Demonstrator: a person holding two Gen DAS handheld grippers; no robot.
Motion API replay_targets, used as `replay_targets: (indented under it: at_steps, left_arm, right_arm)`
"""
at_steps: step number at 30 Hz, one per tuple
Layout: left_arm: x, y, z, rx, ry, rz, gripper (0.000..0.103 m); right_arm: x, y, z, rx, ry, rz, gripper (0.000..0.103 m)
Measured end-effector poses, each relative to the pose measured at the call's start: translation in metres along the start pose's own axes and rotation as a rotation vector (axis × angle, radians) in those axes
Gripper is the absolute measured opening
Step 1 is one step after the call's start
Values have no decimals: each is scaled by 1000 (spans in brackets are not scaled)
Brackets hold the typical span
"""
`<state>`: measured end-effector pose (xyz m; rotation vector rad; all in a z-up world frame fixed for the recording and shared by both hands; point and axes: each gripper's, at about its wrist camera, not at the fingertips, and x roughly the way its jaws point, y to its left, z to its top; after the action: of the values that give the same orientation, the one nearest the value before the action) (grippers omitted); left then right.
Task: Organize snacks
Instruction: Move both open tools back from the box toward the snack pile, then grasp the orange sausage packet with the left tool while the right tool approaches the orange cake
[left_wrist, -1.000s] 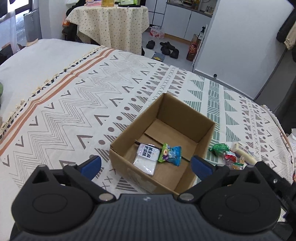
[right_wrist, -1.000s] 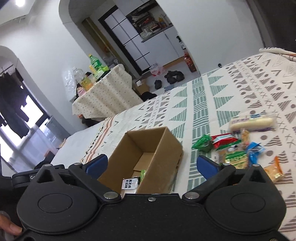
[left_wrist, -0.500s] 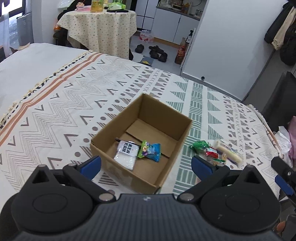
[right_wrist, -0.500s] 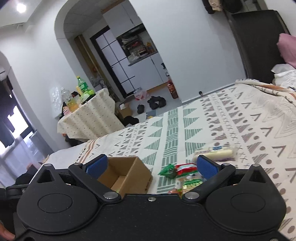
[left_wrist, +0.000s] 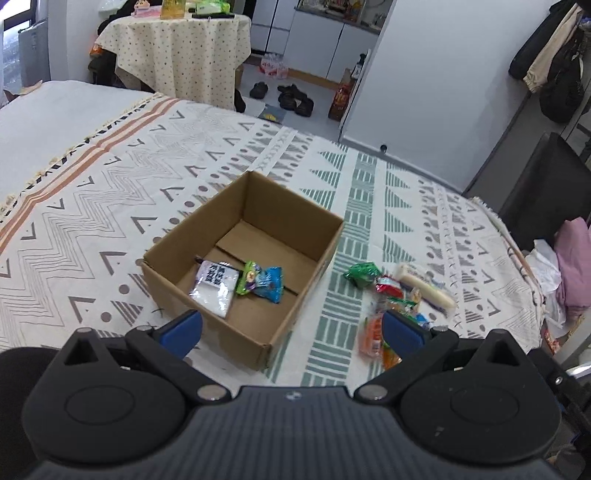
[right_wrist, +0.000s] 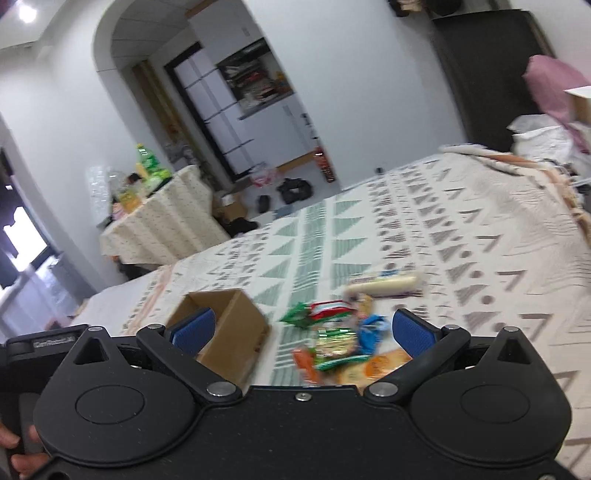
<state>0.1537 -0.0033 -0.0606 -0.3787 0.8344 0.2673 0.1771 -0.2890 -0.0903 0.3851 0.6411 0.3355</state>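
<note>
On patterned bedspread (left_wrist: 110, 206): open brown cardboard box (left_wrist: 242, 273), two packets inside | loose snack pile (right_wrist: 340, 339) beside it | left gripper (left_wrist: 291, 325), right gripper (right_wrist: 301, 330) spread, empty | risk: crinkly overlapping wrappers slipping or lifting together

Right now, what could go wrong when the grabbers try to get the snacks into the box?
The loose snacks lie heaped and overlapping beside the cardboard box, so the open right gripper might pinch two packets at once or knock one away. The right wrist view is blurred, so aiming may be off. The box sits on soft bedding and could slide if bumped.
</note>
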Motion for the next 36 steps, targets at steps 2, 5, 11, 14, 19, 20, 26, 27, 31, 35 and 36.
replay_targets:
  at_steps: [2, 5, 11, 14, 19, 20, 26, 27, 31, 35, 36]
  left_arm:
    - [-1, -5, -2, 4, -12, -5, 103]
    - [3, -13, -4, 5, -9, -17, 103]
    - [12, -30, -11, 9, 12, -28, 103]
    - [20, -37, -15, 5, 37, -42, 103]
    - [40, -50, -23, 7, 62, -63, 101]
    - [44, -52, -25, 5, 69, -67, 100]
    - [67, -61, -29, -3, 84, -87, 93]
    - [72, -62, -29, -6, 90, -89, 92]
    - [91, -66, -31, -21, 115, -95, 86]
    - [110, -69, -34, -26, 142, -92, 80]
    - [115, -69, -34, -29, 150, -90, 78]
  right_arm:
    - [-1, -7, -1, 27, 12, -18, 103]
    - [-1, -16, -3, 68, 16, -32, 103]
    - [1, -32, -7, 147, 13, -85, 102]
    - [5, -43, -7, 211, 33, -94, 99]
    - [18, -57, -10, 290, 78, -104, 94]
    - [20, -59, -10, 300, 85, -98, 93]
    - [37, -67, -15, 359, 138, -81, 84]
    - [40, -67, -16, 363, 146, -81, 83]
    - [52, -69, -19, 379, 172, -84, 82]
    - [66, -73, -21, 407, 193, -94, 81]
    - [70, -74, -21, 415, 198, -99, 81]
